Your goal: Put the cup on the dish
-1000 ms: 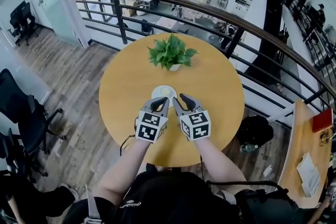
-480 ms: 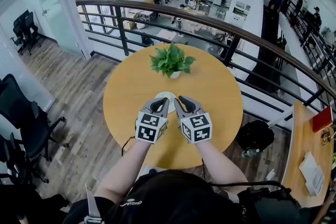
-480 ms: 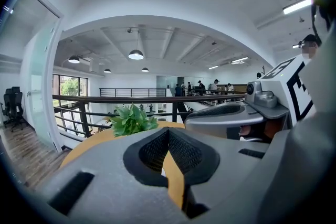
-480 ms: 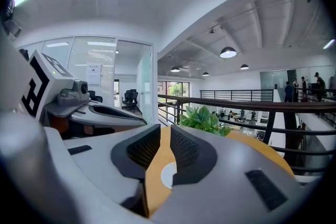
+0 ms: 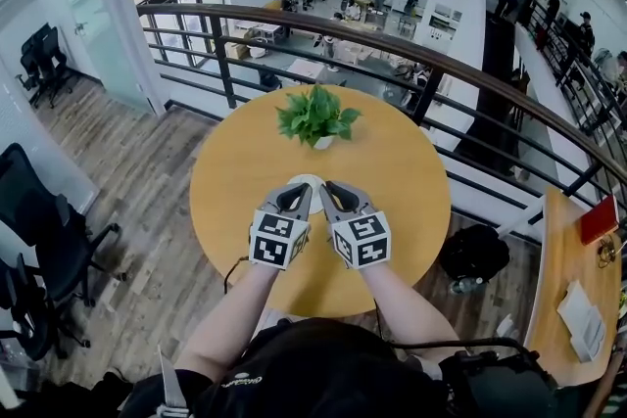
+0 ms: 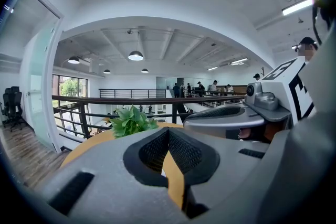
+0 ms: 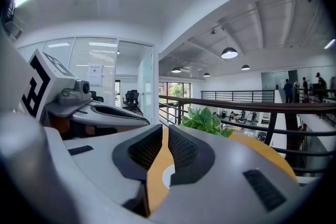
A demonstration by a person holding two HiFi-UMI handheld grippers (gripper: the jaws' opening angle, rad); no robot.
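Observation:
A white dish (image 5: 307, 179) lies on the round wooden table (image 5: 235, 162), just in front of the potted plant. Only a sliver of the dish shows past the fingertips, and I cannot make out the cup on it. My left gripper (image 5: 296, 194) and right gripper (image 5: 333, 191) hover side by side over the near edge of the dish. The left gripper (image 6: 168, 131) is shut with nothing in it. The right gripper (image 7: 164, 129) has just been closing and is now shut on nothing. A patch of the dish (image 7: 166, 176) shows below its jaws.
A leafy green plant (image 5: 315, 116) in a small white pot stands beyond the dish near the table's far edge. A dark railing (image 5: 392, 24) curves behind the table. Black office chairs (image 5: 49, 240) stand on the wooden floor at the left.
Both grippers have risen a little and now cover more of the dish. The right gripper's jaws have drawn together.

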